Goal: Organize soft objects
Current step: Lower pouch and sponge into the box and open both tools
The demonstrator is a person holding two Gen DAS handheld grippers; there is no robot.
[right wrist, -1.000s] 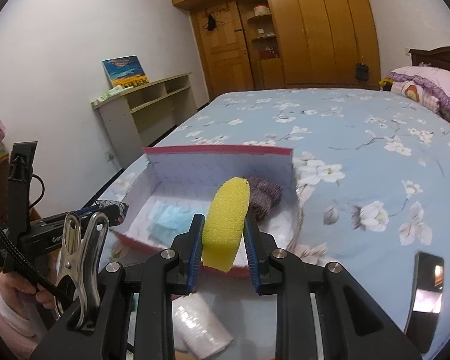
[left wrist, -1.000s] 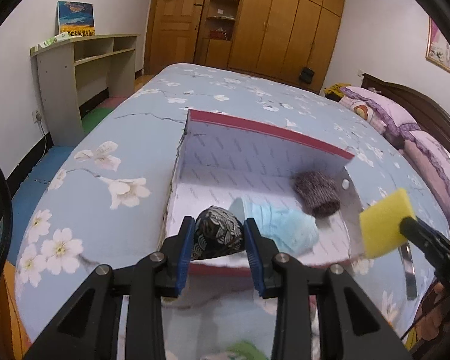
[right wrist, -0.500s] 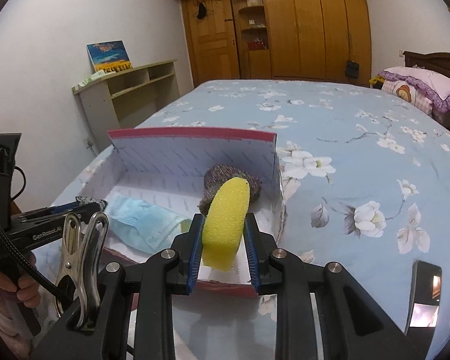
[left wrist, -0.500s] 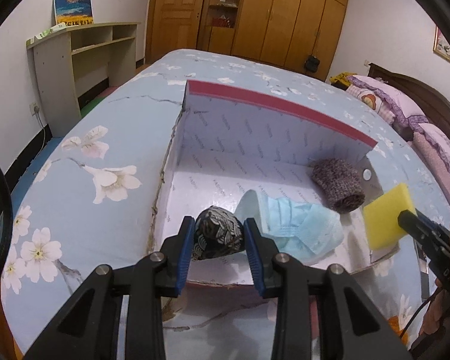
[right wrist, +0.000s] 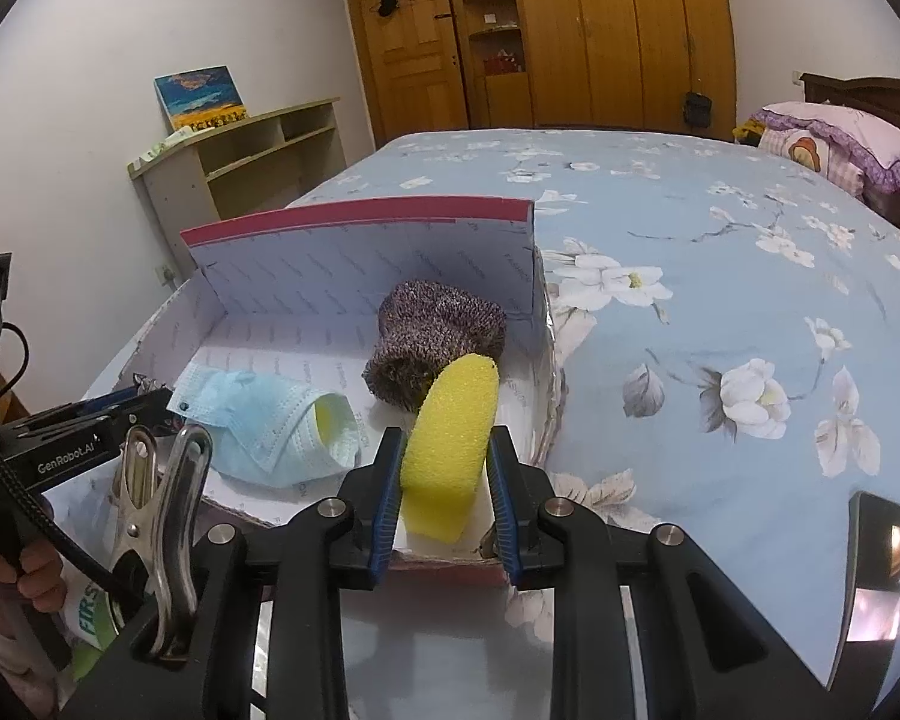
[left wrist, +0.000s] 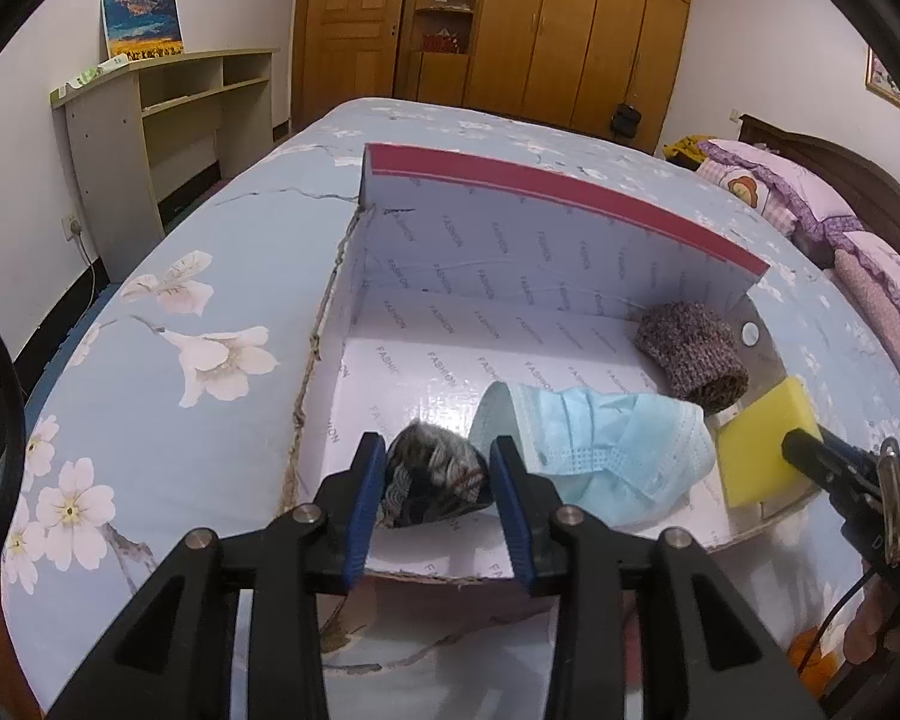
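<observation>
Left gripper (left wrist: 438, 474) clamps a dark patterned cloth bundle (left wrist: 435, 477), its underside hidden, over the box (left wrist: 570, 192) near-left corner. Right gripper (right wrist: 444, 474) pinches the yellow sponge (right wrist: 450, 438) at near-right. Box lining reads "FASHION". Left gripper's body reads "GenRobot.AI".

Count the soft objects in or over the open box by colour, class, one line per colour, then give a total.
Yellow: 1, the sponge held in the right gripper.
Light blue: 1, the face mask.
Brownish-purple: 1, the knitted roll.
Dark patterned: 1, the cloth bundle held in the left gripper.
Total: 4.
</observation>
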